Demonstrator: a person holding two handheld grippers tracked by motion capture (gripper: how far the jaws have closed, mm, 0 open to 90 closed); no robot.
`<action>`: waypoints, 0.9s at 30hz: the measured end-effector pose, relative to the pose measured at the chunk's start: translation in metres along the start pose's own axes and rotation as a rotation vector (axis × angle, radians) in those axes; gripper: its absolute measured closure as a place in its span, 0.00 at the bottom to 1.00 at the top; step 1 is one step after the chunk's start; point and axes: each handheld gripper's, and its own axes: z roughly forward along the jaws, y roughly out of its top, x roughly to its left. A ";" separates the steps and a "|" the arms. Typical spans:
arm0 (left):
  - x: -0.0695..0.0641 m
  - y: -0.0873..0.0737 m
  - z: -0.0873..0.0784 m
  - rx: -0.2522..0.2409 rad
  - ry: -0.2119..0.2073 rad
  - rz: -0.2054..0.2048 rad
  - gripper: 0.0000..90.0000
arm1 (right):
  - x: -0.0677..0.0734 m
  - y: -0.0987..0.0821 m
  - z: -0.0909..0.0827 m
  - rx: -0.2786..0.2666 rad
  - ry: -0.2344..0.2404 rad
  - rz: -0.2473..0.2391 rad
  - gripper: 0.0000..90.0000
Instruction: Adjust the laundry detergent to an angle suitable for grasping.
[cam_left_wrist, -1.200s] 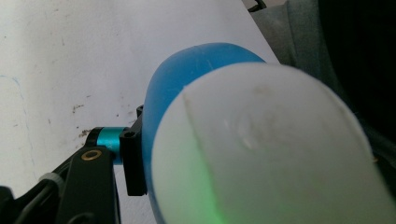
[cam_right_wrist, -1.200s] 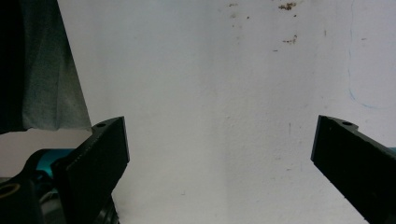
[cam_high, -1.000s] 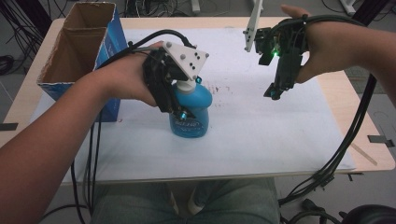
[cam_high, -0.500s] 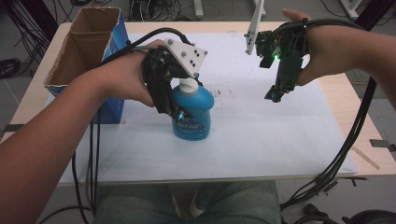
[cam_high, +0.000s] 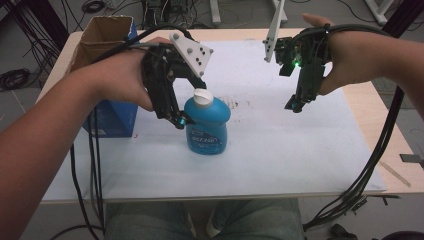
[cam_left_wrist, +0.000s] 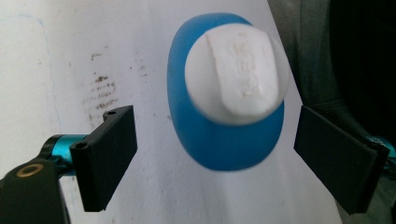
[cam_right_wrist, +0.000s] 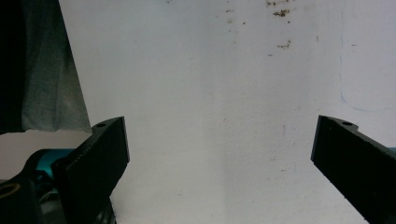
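— Standing upright on the bench (cam_high: 300, 165), blue bottle (cam_high: 206, 125); left gripper (cam_left_wrist: 215, 154) directly above, jaws just opened, clear of it.
— Right gripper (cam_high: 295, 106)?
— Jaws apart, empty, farther off.

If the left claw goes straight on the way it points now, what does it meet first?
Most likely the white cap of the blue bottle. The left claw points down at it, its jaws just opened and apart on either side, touching nothing. Depth is unclear.

Blue bottle (cam_high: 207, 127), white cap (cam_high: 202, 97), brown-speckled white sheet (cam_high: 280, 145)
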 end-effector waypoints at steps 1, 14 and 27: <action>0.000 0.000 0.000 0.000 0.000 0.000 0.14 | 0.000 0.000 0.000 0.000 0.000 0.000 0.04; 0.005 -0.002 -0.028 0.134 0.012 -0.060 0.08 | -0.001 0.000 -0.002 -0.008 -0.001 -0.008 0.04; 0.010 -0.007 -0.057 0.300 0.041 -0.143 0.02 | -0.001 0.004 -0.013 -0.002 -0.019 -0.018 0.04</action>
